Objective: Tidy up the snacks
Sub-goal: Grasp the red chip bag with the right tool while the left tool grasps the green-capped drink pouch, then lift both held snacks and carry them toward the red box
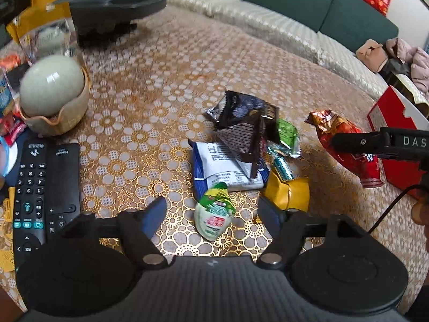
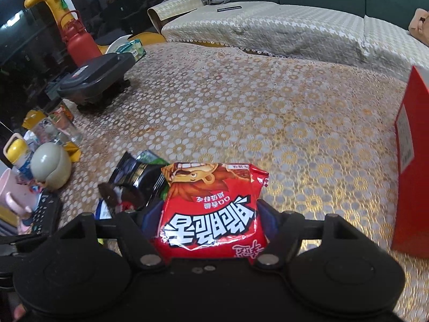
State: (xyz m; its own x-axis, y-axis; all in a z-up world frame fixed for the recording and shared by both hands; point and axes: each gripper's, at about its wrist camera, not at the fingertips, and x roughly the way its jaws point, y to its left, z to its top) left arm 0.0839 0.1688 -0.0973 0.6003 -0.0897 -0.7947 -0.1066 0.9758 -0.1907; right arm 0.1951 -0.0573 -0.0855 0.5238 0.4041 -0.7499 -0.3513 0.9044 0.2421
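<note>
Both grippers are seen over the patterned tablecloth (image 2: 268, 112). A red snack bag (image 2: 214, 214) is clamped between the jaws of the right gripper (image 2: 211, 220), lifted clear of the cloth, its long axis running away from the camera and its print upside down. To its right, near at hand, a red box (image 2: 410, 166) stands upright; that is judged the likely place for the bag, so a short carry to the right would be called for. The left gripper (image 1: 211, 214) is spread wide and holds nothing, and a small green-and-white packet (image 1: 214, 214) lies on the cloth between its fingertips, its long axis pointing roughly away from the camera. Just beyond are piled a white-and-blue packet (image 1: 222, 166), a dark wrapper (image 1: 241, 131) and a yellow packet (image 1: 289, 193). The left gripper is the nearer to this pile.
</note>
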